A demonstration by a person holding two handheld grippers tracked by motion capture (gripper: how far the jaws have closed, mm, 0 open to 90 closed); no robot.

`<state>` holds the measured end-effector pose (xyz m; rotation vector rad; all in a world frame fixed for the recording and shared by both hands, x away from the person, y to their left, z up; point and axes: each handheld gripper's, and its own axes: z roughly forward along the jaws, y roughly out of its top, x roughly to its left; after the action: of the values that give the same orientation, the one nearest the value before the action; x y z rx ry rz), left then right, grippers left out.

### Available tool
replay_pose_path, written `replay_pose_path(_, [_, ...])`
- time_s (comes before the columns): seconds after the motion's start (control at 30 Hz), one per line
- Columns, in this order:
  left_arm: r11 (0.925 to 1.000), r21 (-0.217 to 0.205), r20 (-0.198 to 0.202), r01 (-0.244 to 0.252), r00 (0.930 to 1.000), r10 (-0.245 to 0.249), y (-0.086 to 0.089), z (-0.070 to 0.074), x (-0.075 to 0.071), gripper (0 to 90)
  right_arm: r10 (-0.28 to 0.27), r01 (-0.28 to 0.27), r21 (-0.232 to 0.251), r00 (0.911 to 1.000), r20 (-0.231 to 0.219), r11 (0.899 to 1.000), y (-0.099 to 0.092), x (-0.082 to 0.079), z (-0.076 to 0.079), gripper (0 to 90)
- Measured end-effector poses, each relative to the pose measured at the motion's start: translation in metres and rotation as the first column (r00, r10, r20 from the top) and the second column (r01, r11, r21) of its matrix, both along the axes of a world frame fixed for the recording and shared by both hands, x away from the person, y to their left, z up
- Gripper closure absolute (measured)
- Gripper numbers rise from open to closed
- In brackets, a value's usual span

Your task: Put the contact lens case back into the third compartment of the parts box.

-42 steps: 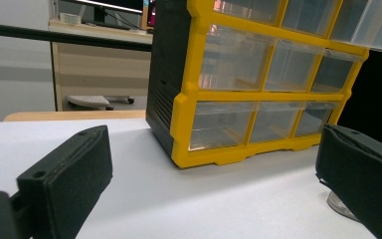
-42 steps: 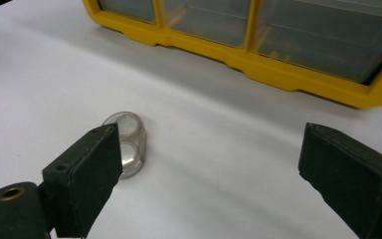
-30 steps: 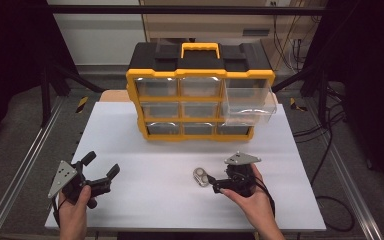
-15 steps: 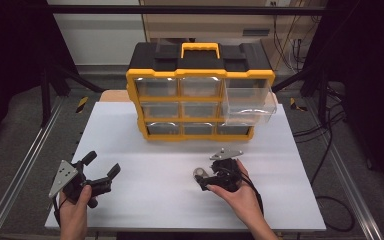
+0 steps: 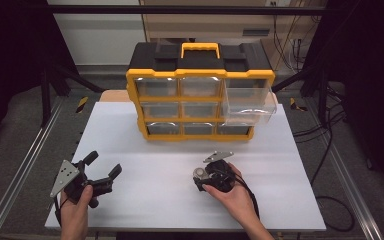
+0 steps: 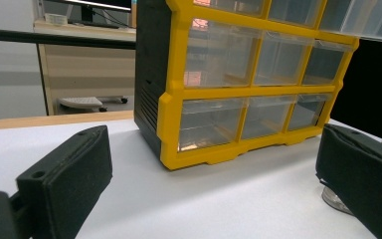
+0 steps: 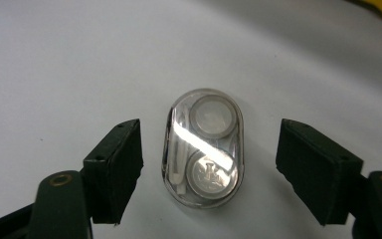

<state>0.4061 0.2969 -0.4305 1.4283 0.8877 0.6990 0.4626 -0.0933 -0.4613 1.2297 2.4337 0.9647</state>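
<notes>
Lying flat on the white table (image 5: pixel 145 135), the small clear case (image 7: pixel 202 148) with two round discs inside sat between the right tool's (image 7: pixel 209 172) jaws. Those jaws had just been closing, but gaps remained on both sides; pads not touching it, nothing gripped. In the high view the right tool (image 5: pixel 203 178) was at the table's front centre. Left tool (image 5: pixel 102 167) stood wide apart and empty at the front left. Yellow drawer cabinet (image 5: pixel 200 95) behind, its top right drawer (image 5: pixel 249 102) pulled out.
</notes>
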Motion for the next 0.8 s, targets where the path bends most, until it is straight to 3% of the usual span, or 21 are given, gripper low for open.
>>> replay_pose_path(0.23, [1.0000,0.004,-0.002,0.004,1.0000,-0.004,-0.001,0.000,0.001,1.1,0.016,-0.016,-0.018,0.9996,-0.023,1.000,0.004,0.001,-0.008,32.4])
replay_pose_path(0.4, [0.9999,0.002,-0.004,0.012,0.9999,-0.012,-0.002,0.000,0.001,1.1,0.023,-0.023,-0.027,0.9997,-0.011,0.999,0.010,0.001,-0.010,37.1])
replay_pose_path(0.53, [0.9999,0.004,-0.004,0.014,0.9999,-0.014,-0.003,0.000,0.001,1.1,0.012,-0.011,-0.069,0.9997,0.021,0.998,0.014,-0.001,-0.011,42.1])
replay_pose_path(0.8, [0.9998,0.012,-0.005,0.015,0.9999,-0.015,-0.005,0.000,0.002,1.1,0.011,-0.008,-0.072,0.9993,0.037,0.997,0.012,-0.002,-0.012,49.2])
